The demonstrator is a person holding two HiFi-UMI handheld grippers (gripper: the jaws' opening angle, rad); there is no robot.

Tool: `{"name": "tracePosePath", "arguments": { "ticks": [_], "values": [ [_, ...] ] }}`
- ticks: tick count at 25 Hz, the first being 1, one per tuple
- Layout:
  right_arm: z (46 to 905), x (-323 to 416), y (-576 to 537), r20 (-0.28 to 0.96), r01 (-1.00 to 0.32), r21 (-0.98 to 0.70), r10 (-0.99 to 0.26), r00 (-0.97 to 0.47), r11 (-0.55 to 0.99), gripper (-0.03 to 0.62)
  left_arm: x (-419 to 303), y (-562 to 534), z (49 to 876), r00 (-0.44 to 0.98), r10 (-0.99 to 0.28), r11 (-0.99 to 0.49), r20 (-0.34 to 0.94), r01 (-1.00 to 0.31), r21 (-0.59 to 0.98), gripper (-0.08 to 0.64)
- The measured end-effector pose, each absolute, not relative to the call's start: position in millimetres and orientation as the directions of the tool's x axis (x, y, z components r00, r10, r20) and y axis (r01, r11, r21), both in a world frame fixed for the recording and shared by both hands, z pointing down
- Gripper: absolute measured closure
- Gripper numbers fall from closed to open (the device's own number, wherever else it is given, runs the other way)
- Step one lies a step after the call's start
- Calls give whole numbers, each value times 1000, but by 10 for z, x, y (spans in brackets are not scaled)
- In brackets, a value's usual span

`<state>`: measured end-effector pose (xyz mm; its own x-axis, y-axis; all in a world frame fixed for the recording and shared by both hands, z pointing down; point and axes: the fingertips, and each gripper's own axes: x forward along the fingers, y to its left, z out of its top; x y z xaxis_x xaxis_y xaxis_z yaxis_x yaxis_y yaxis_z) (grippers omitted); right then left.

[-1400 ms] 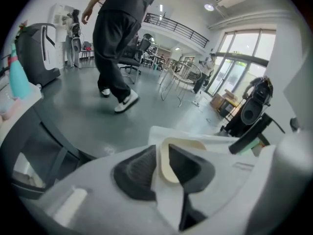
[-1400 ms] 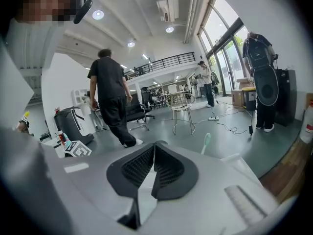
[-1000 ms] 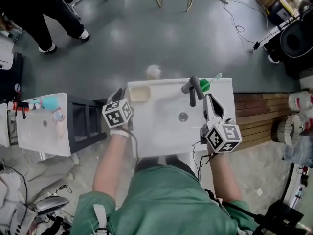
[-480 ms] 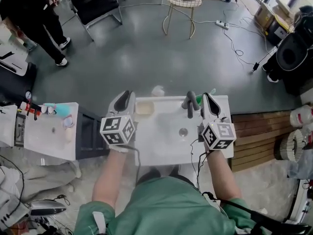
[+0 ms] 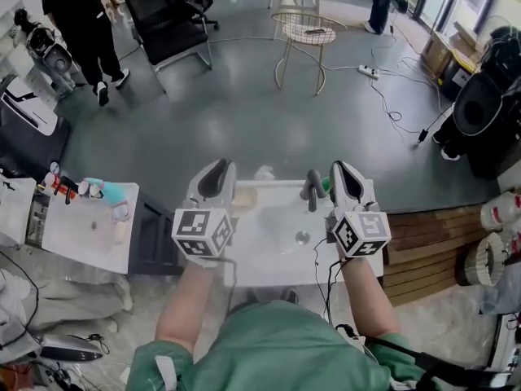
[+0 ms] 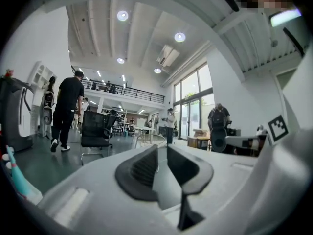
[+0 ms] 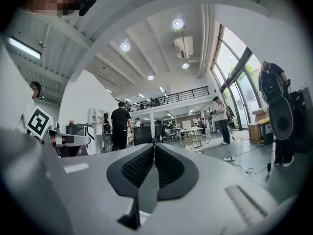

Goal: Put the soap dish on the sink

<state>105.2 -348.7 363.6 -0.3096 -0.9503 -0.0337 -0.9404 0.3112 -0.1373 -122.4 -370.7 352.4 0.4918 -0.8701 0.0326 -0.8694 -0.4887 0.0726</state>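
Observation:
The beige soap dish (image 5: 242,198) lies on the back left corner of the white sink (image 5: 269,243), to the left of the grey faucet (image 5: 312,187). My left gripper (image 5: 213,177) is held up above the sink's left edge, just left of the dish, and holds nothing. Seen from its own camera, the left gripper (image 6: 162,148) shows a narrow gap between its pads. My right gripper (image 5: 343,179) hangs above the sink's right side beside the faucet. In its own view the right gripper (image 7: 154,145) has its pads together and nothing in them. Both gripper views look out level into the room.
A green item (image 5: 327,186) stands behind the faucet. A low white table (image 5: 81,235) with small toiletries is at the left, next to a dark rack (image 5: 155,235). Wooden boards (image 5: 423,235) lie to the right. A person (image 5: 81,23), a chair (image 5: 171,15) and a wire table (image 5: 303,31) stand farther off.
Both grippers have risen off the sink and now point out level into the room. The left one has come away from the soap dish, which stays on the sink corner.

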Motion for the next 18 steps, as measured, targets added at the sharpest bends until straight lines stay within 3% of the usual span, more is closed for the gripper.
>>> {"name": "tracePosePath", "arguments": {
  "ticks": [18],
  "values": [
    [3115, 1142, -3159, -141, -944, -104, -945, -297, 312, 583, -1158, -3360, 3071, 501, -863, -504, -68, -863, 29, 506]
  ]
}}
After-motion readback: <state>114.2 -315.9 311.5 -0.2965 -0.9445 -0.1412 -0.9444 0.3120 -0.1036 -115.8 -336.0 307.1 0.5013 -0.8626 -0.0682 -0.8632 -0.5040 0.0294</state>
